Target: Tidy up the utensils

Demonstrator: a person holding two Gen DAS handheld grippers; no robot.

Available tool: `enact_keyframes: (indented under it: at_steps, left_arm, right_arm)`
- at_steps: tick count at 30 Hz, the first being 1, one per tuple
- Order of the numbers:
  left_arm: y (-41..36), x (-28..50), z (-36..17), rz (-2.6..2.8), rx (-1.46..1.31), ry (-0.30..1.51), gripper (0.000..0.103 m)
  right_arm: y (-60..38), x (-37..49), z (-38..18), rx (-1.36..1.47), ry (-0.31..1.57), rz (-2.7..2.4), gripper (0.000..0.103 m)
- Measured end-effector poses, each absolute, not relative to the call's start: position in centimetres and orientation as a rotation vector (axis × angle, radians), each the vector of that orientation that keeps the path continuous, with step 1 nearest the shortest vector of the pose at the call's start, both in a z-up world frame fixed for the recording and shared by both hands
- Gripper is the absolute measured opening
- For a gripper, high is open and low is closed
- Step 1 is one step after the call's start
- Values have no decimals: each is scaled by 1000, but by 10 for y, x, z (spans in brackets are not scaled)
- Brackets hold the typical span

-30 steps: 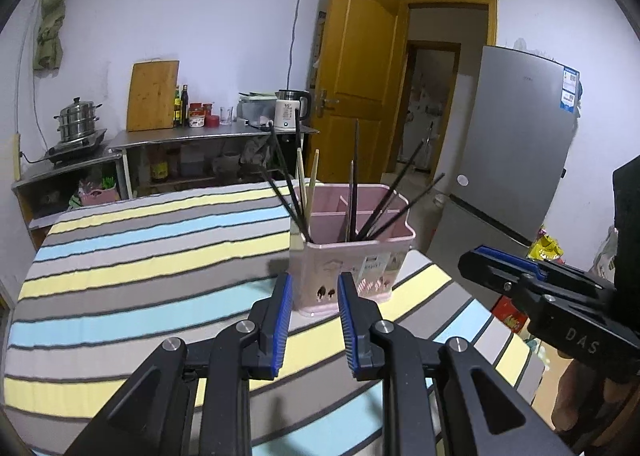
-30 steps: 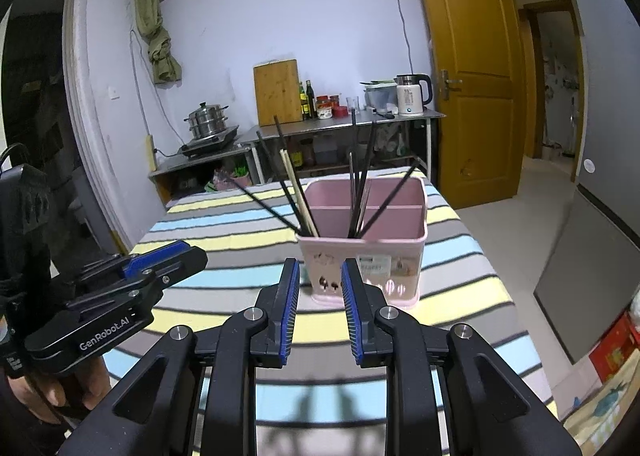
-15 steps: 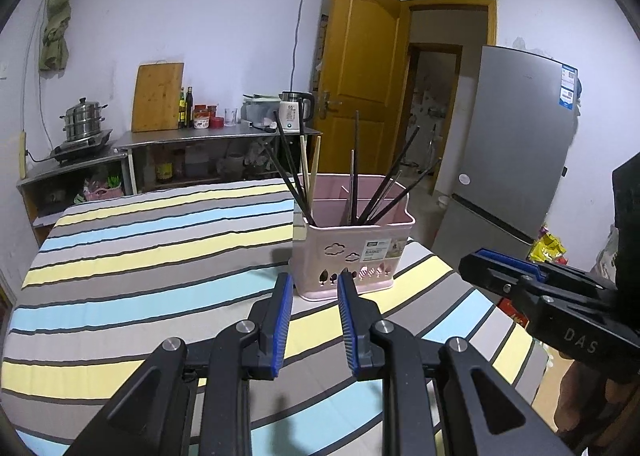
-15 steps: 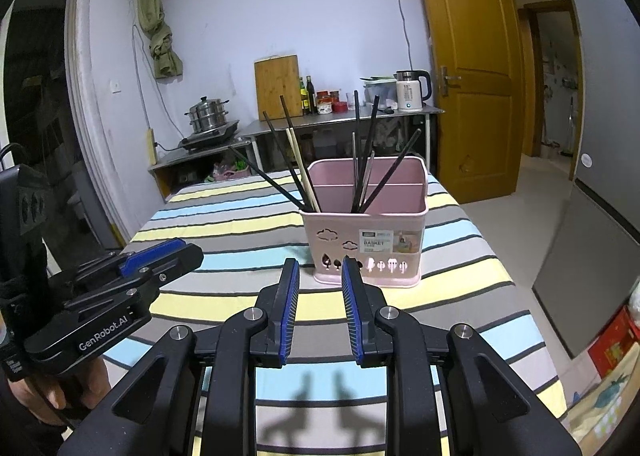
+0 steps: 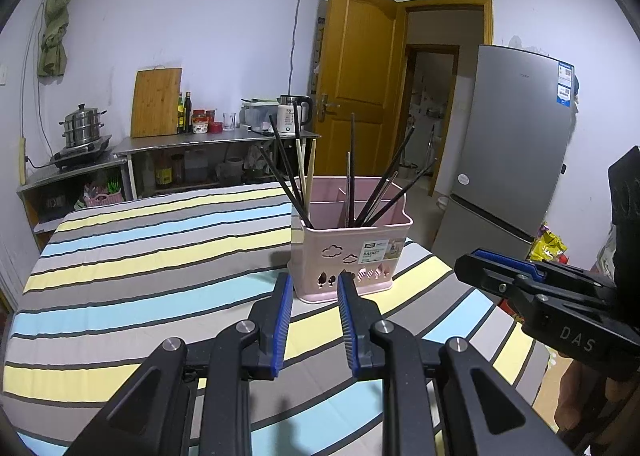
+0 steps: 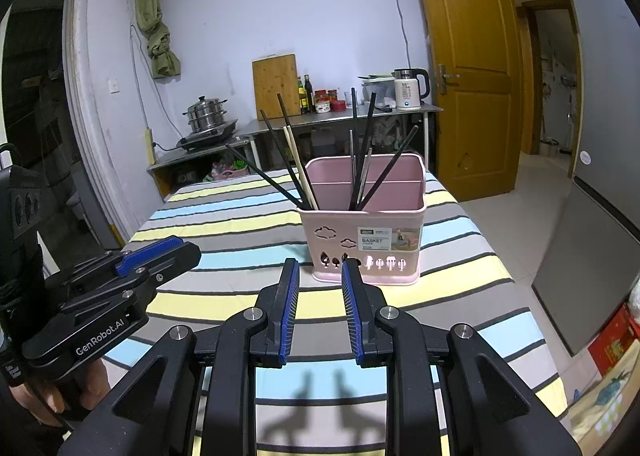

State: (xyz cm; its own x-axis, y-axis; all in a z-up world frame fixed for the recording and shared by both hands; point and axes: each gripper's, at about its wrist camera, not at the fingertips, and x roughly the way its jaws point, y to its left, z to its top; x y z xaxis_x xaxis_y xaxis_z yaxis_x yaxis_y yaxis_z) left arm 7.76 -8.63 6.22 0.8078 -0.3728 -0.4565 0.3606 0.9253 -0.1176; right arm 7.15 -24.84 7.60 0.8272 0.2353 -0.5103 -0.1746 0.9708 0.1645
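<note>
on the striped counter (image 6: 240, 224), toward its far right part, i see the pink basket (image 6: 362, 240) standing upright w/ a white label on its near wall and cloud + tree cutouts. black chopsticks (image 6: 372, 160) lean out of it at diff angles, plus a pale wooden pair (image 6: 300, 168) tilted left in the left compartment; a divider splits the basket, and all sticks sit in the near section as far as i can tell. left tongs (image 5: 312, 318) are parted w/ nothing between the blue pads (image 5: 282, 320), hovering above the counter just short of the basket's near wall, not touching it. right tongs (image 6: 320, 314) also parted and empty, pointing at the basket's near left corner, a bit back from it; their shadow falls on the cloth below. from the right wrist view the left tongs show at the left edge, over the counter's left side; from the left wrist view the right tongs (image 5: 500, 272) show at the right, past the counter's right edge. far back: steel shelf w/ a kettle (image 6: 410, 90), cutting board (image 6: 276, 86), steamer pot (image 6: 206, 116). fridge (image 5: 516, 144) right of the counter, yellow door (image 5: 356, 68) behind.
</note>
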Motion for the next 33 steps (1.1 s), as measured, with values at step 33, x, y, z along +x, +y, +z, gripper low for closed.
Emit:
enact_keyframes:
  at_steps: [33]
  left_arm:
    - [-84, 79, 60, -392, -32, 503, 23]
  right_arm:
    - [-249, 71, 71, 114, 569, 213, 23]
